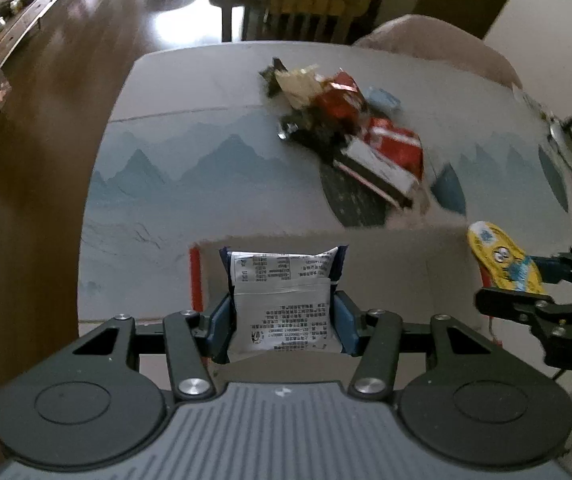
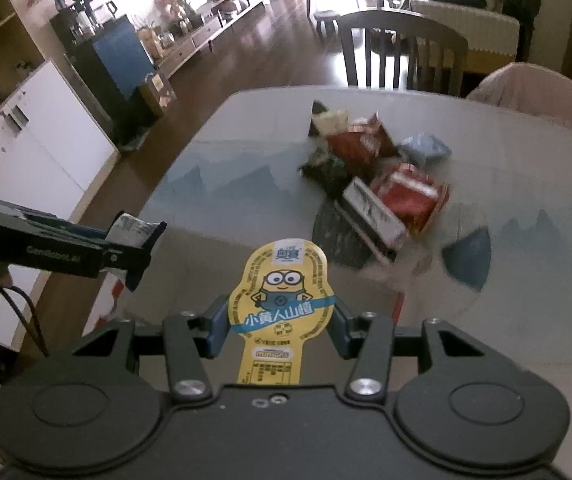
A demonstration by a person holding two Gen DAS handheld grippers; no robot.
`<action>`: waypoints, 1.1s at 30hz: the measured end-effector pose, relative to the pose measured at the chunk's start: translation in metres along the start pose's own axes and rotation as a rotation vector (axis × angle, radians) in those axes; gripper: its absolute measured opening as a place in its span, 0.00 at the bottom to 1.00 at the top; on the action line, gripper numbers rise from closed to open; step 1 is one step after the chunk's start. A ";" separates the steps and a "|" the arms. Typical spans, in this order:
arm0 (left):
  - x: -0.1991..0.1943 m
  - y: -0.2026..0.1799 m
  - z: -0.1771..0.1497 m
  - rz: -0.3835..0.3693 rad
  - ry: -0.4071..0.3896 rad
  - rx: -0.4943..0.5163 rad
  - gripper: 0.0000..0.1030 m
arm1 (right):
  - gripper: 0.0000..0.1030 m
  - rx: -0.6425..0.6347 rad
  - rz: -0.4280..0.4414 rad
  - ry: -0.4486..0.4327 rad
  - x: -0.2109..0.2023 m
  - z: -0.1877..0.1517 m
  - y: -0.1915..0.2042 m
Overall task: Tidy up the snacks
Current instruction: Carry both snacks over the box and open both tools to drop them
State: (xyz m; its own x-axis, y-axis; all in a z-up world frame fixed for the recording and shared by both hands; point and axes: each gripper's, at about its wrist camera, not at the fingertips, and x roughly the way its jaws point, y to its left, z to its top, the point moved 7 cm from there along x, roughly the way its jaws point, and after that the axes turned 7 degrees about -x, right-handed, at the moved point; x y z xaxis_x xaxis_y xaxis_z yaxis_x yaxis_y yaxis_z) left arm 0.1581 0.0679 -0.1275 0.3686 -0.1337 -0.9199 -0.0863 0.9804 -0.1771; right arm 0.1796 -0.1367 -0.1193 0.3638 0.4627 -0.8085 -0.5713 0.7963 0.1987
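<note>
My left gripper (image 1: 282, 322) is shut on a silver snack packet (image 1: 286, 300) with small black print and dark blue edges, held above a cardboard box (image 1: 405, 264) at the near side of the table. My right gripper (image 2: 280, 326) is shut on a flat yellow cartoon snack pack (image 2: 282, 300). In the left wrist view the yellow pack (image 1: 501, 260) and the right gripper (image 1: 525, 280) show at the right edge. In the right wrist view the left gripper (image 2: 134, 246) with its silver packet (image 2: 130, 228) shows at the left. A pile of snacks (image 1: 349, 128) (image 2: 369, 176) lies farther back on the table.
The table (image 1: 190, 184) carries a cloth with a blue mountain print. A dark wooden chair (image 2: 401, 52) and a pink padded chair (image 2: 541, 96) stand at its far side. White cabinets (image 2: 38, 148) line the left wall. A small stand with a cable (image 1: 565, 136) sits at the table's right edge.
</note>
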 end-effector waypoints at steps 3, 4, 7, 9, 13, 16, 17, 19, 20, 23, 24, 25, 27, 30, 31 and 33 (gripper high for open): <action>0.006 -0.005 -0.017 -0.010 0.015 0.018 0.52 | 0.48 0.010 -0.004 0.022 0.006 -0.020 0.006; 0.009 -0.007 -0.023 -0.012 0.021 0.022 0.52 | 0.48 0.012 -0.004 0.028 0.008 -0.025 0.008; 0.019 -0.012 -0.040 -0.018 0.046 0.038 0.52 | 0.48 0.030 0.002 0.056 0.017 -0.041 0.013; 0.026 -0.014 -0.050 -0.016 0.067 0.040 0.52 | 0.48 0.030 -0.003 0.071 0.024 -0.051 0.016; 0.041 -0.015 -0.065 -0.004 0.097 0.049 0.52 | 0.48 0.042 -0.004 0.102 0.038 -0.068 0.018; 0.052 -0.016 -0.073 0.002 0.125 0.054 0.52 | 0.48 0.050 -0.010 0.139 0.050 -0.081 0.020; 0.055 -0.015 -0.074 0.005 0.129 0.056 0.52 | 0.48 0.048 -0.013 0.153 0.055 -0.085 0.021; 0.062 -0.016 -0.078 0.013 0.151 0.063 0.52 | 0.49 -0.005 -0.056 0.148 0.059 -0.088 0.027; 0.065 -0.015 -0.079 0.015 0.162 0.059 0.52 | 0.49 -0.019 -0.069 0.147 0.060 -0.089 0.028; 0.072 -0.016 -0.085 0.028 0.183 0.069 0.52 | 0.48 -0.019 -0.070 0.145 0.060 -0.088 0.029; 0.074 -0.015 -0.086 0.035 0.189 0.071 0.52 | 0.47 -0.023 -0.072 0.149 0.060 -0.088 0.029; 0.076 -0.015 -0.088 0.042 0.199 0.073 0.52 | 0.47 -0.031 -0.080 0.154 0.060 -0.088 0.030; 0.080 -0.015 -0.091 0.047 0.217 0.078 0.52 | 0.47 -0.048 -0.095 0.163 0.060 -0.090 0.031; 0.082 -0.017 -0.095 0.050 0.232 0.086 0.53 | 0.47 -0.048 -0.083 0.164 0.056 -0.092 0.034; 0.082 -0.018 -0.096 0.052 0.233 0.088 0.53 | 0.47 -0.045 -0.079 0.164 0.055 -0.091 0.033; 0.082 -0.018 -0.097 0.055 0.235 0.088 0.54 | 0.48 -0.040 -0.074 0.164 0.054 -0.092 0.033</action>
State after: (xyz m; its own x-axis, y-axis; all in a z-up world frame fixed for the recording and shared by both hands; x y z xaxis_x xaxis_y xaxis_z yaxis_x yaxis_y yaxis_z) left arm 0.1002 0.0250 -0.2337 0.1399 -0.0998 -0.9851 -0.0154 0.9946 -0.1030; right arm 0.1131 -0.1212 -0.2074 0.2829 0.3308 -0.9003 -0.5775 0.8082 0.1155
